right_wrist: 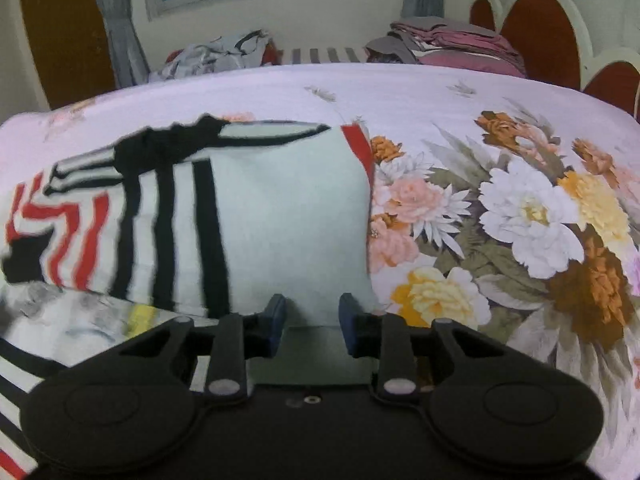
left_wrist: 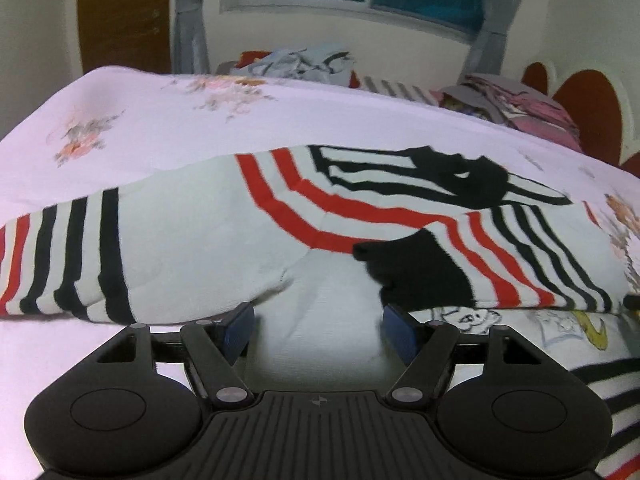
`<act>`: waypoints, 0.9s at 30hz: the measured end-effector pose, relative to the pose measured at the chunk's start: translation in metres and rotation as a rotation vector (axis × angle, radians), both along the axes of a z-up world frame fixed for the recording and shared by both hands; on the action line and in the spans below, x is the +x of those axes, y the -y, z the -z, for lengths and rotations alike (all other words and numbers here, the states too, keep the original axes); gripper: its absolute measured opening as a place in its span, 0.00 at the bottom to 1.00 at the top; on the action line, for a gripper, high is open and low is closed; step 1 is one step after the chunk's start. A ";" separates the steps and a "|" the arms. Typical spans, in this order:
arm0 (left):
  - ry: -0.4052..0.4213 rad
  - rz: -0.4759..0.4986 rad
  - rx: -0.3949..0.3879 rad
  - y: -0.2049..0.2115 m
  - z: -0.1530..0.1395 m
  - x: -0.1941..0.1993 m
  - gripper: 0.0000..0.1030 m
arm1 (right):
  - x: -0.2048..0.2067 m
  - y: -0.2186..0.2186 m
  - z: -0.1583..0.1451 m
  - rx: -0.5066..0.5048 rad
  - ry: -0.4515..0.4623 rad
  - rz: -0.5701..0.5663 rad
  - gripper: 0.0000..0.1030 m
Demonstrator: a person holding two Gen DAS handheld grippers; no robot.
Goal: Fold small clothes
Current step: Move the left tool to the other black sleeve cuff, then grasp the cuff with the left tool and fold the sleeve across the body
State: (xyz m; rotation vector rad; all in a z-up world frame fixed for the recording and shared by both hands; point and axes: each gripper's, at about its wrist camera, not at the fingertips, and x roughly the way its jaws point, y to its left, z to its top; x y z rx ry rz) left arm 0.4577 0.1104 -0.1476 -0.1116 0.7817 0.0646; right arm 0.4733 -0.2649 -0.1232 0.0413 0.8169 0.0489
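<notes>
While the striped garment (left_wrist: 208, 236) is lying folded on the bed (left_wrist: 132, 128), the left tool (left_wrist: 318, 330) is gaping wide and the right tool (right_wrist: 312, 322) is standing narrowly parted, both empty at its near edge.

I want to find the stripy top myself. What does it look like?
Look at the big bed with the flowery sheet. The top lies across it, nearest the camera, half folded. It is white with red and black stripes and black patches, while the clothes heaped at the far edge are mostly grey and pink.

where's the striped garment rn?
Striped garment lies on the floral bedsheet, just ahead of both tongs; in the right wrist view it fills the left half.
</notes>
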 end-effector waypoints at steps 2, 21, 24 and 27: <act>0.012 0.015 -0.004 -0.001 -0.003 -0.005 0.69 | -0.012 -0.006 -0.010 0.003 0.027 0.016 0.31; 0.040 -0.380 -0.162 -0.206 0.016 -0.084 0.68 | -0.052 -0.044 -0.044 0.066 0.089 0.130 0.39; 0.088 -0.476 -0.280 -0.249 0.023 -0.097 0.68 | -0.053 -0.055 -0.046 0.049 0.090 0.121 0.39; 0.132 -0.551 -0.365 -0.275 0.028 -0.098 0.68 | -0.053 -0.060 -0.050 0.033 0.095 0.123 0.39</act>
